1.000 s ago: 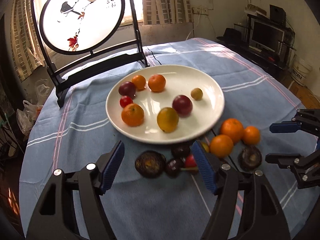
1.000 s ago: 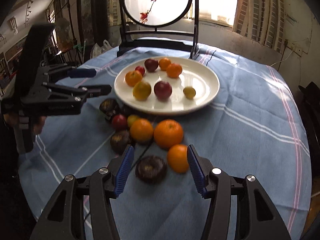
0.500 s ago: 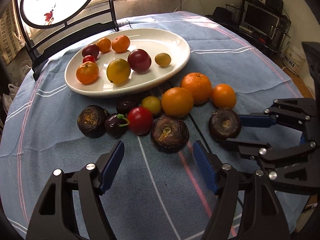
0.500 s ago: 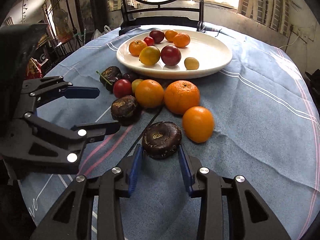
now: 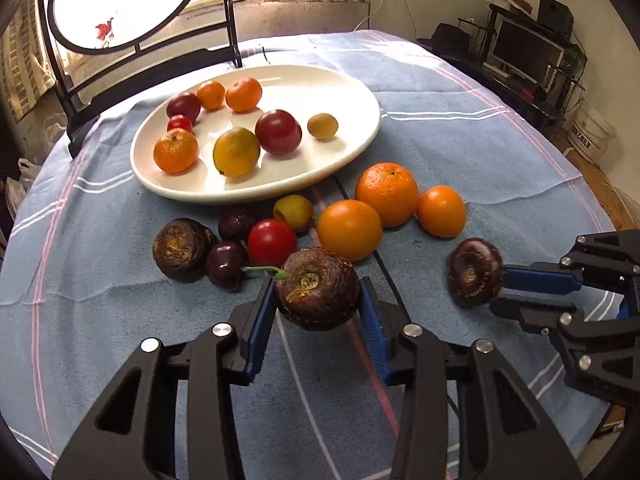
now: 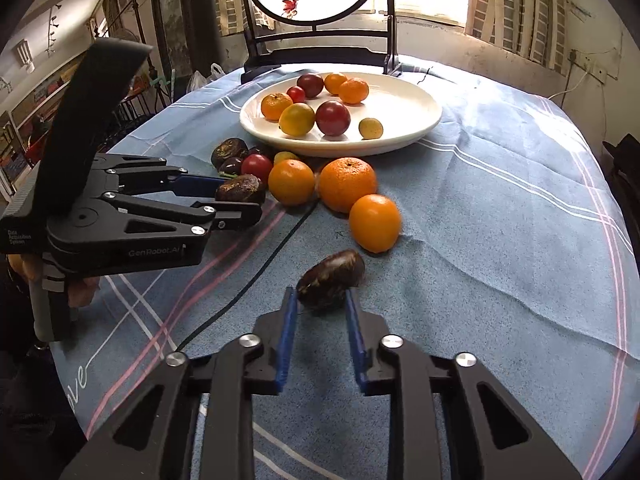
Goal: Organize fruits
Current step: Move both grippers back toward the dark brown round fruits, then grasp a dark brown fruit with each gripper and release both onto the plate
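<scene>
A white plate (image 5: 320, 92) holds several fruits: oranges, plums, a small tomato. Before it on the blue cloth lie three oranges (image 5: 386, 192), a red tomato (image 5: 272, 242), dark cherries (image 5: 226, 264) and a brown water chestnut (image 5: 182, 249). My left gripper (image 5: 316, 292) has a second brown chestnut (image 5: 316, 284) between its blue pads; the jaws are closing and both pads touch it. My right gripper (image 6: 320, 296) is shut on a third chestnut (image 6: 332, 276), tilted up on its edge just below the nearest orange (image 6: 374, 222). From the left wrist view the right gripper (image 5: 500, 290) shows at the right with its chestnut (image 5: 474, 272).
A round painted screen on a black stand (image 5: 132, 0) rises behind the plate. A thin black cable (image 6: 256, 276) crosses the cloth between the grippers. A hand (image 6: 80, 288) holds the left gripper's handle. Shelves with a monitor (image 5: 524, 56) stand beyond the table's right edge.
Both grippers came forward and down onto the near chestnuts. The left jaws narrowed around one, the right jaws shut on the other, which tipped up on its edge.
</scene>
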`<state>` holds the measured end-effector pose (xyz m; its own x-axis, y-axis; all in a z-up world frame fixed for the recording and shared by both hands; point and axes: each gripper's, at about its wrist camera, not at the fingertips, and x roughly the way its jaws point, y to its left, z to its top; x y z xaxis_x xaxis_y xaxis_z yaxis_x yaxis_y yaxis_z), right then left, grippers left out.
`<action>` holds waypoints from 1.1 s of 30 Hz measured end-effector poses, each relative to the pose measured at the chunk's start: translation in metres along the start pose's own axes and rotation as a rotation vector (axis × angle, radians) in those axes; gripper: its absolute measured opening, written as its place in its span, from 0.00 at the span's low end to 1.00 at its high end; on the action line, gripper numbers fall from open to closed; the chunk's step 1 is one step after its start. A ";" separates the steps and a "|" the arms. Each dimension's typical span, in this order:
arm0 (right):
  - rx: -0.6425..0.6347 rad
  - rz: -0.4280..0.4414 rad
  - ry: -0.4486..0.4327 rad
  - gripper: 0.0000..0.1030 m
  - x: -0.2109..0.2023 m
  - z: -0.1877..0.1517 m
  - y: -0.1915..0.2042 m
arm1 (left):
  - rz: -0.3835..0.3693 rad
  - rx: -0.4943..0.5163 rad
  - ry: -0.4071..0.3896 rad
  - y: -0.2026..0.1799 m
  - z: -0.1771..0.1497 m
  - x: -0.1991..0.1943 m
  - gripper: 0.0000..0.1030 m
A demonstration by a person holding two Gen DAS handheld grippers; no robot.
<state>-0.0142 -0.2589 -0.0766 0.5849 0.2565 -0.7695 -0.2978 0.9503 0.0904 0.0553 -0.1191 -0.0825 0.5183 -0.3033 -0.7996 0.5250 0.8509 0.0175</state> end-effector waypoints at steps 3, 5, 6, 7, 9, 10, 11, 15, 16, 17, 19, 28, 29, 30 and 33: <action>-0.013 -0.011 -0.006 0.14 0.002 0.007 0.003 | 0.012 0.018 -0.072 0.006 0.009 -0.021 0.40; -0.011 -0.001 -0.005 0.14 0.004 0.009 0.003 | 0.034 0.010 -0.103 0.014 0.014 -0.031 0.40; -0.012 -0.001 -0.008 0.13 0.004 0.009 0.004 | 0.034 0.002 -0.111 0.019 0.016 -0.035 0.39; -0.016 0.001 -0.005 0.13 0.004 0.008 0.004 | 0.035 -0.004 -0.116 0.023 0.016 -0.038 0.39; -0.030 0.021 0.023 0.15 0.006 0.007 0.004 | 0.040 -0.009 -0.127 0.030 0.015 -0.044 0.39; -0.042 0.017 0.043 0.18 0.007 0.005 0.005 | 0.037 -0.008 -0.125 0.031 0.013 -0.045 0.39; -0.049 -0.012 0.048 0.35 0.008 0.003 0.006 | 0.033 -0.010 -0.121 0.033 0.010 -0.045 0.39; -0.042 -0.057 0.022 0.54 0.013 0.003 0.006 | 0.018 -0.002 -0.095 0.032 -0.001 -0.040 0.39; -0.034 -0.053 0.024 0.54 0.016 0.004 0.006 | 0.012 -0.003 -0.089 0.031 -0.002 -0.038 0.39; -0.031 -0.048 0.023 0.54 0.020 0.007 0.007 | 0.007 -0.007 -0.084 0.031 -0.002 -0.036 0.39; -0.043 -0.038 0.032 0.54 0.028 0.011 0.011 | 0.003 -0.004 -0.076 0.030 -0.003 -0.034 0.39; -0.059 0.007 0.054 0.42 0.052 0.029 0.024 | -0.004 -0.003 -0.079 0.033 -0.007 -0.035 0.39; -0.067 -0.002 0.053 0.42 0.051 0.029 0.027 | -0.006 -0.001 -0.081 0.033 -0.007 -0.035 0.39; -0.084 -0.007 0.055 0.41 0.050 0.028 0.029 | -0.007 0.001 -0.082 0.034 -0.008 -0.036 0.39; -0.101 -0.012 0.050 0.41 0.040 0.027 0.029 | -0.010 0.005 -0.091 0.036 -0.006 -0.040 0.39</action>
<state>0.0210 -0.2162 -0.0875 0.5510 0.2334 -0.8012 -0.3669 0.9301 0.0186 0.0496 -0.0737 -0.0539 0.5720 -0.3500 -0.7419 0.5337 0.8456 0.0125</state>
